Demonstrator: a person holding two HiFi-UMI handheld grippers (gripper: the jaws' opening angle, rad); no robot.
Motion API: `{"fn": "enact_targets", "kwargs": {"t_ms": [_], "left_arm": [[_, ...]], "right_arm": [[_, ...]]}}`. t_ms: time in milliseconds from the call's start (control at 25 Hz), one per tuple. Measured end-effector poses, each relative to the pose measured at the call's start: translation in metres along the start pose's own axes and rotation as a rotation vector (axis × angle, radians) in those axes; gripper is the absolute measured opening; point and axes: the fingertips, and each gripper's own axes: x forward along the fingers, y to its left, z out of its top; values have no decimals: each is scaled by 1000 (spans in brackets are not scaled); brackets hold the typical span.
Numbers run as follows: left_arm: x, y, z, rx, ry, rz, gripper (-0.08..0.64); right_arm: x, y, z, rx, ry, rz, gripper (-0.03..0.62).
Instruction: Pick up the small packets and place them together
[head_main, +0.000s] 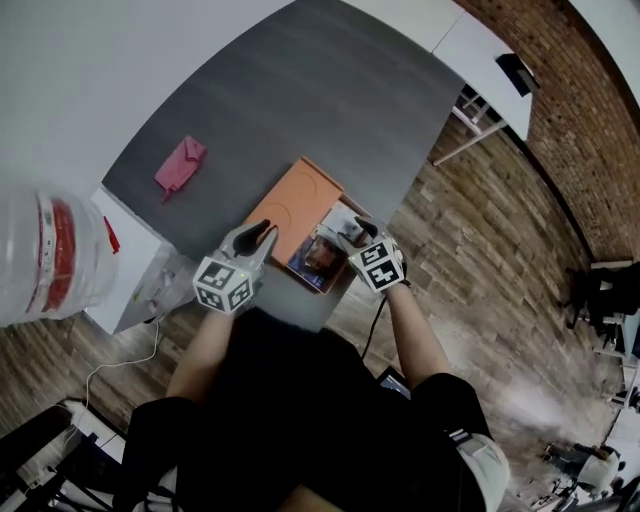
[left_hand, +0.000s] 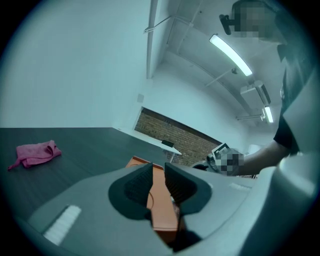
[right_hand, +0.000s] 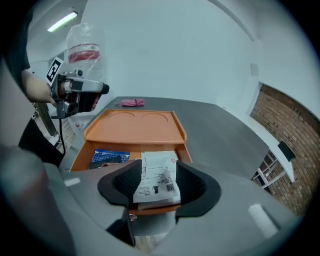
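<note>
Overhead, a flat orange tray (head_main: 300, 205) lies on a matte grey table (head_main: 300, 100). The left gripper (left_hand: 158, 172) has its ribbed pads barely apart and empty. The right gripper (right_hand: 159, 172) gapes loose around a rectangular white packet (right_hand: 157, 182) in the tray's near compartment, beside a blue packet (right_hand: 110, 157).

An orange tray (right_hand: 132, 125), pink cloth (head_main: 180, 165), grey table (head_main: 330, 90) — white printed packet (right_hand: 157, 172), blue packet (right_hand: 110, 157).

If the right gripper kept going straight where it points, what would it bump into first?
Probably the white printed packet lying in the orange tray. It shows right between the open jaws of the right gripper, which point down at it. How far off it lies I can't tell.
</note>
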Motion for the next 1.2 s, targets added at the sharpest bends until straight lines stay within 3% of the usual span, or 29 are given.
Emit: {"fn": "enact_targets", "kwargs": {"t_ms": [320,840,1040,1200], "left_arm": [[-9,10,-6,-32,9,11,75],[-18,18,-13,-62,22,31,75],[-19,19,-13,-58,20,38,75],[-18,17,-11,-49,21,40,75]], "right_arm": [[39,5,-15,-34,206,62,282],[52,10,-37,-73,395,120,277],[49,7,-32,-90,368,102,217],[43,7,-28,-83,344,100,215]]}}
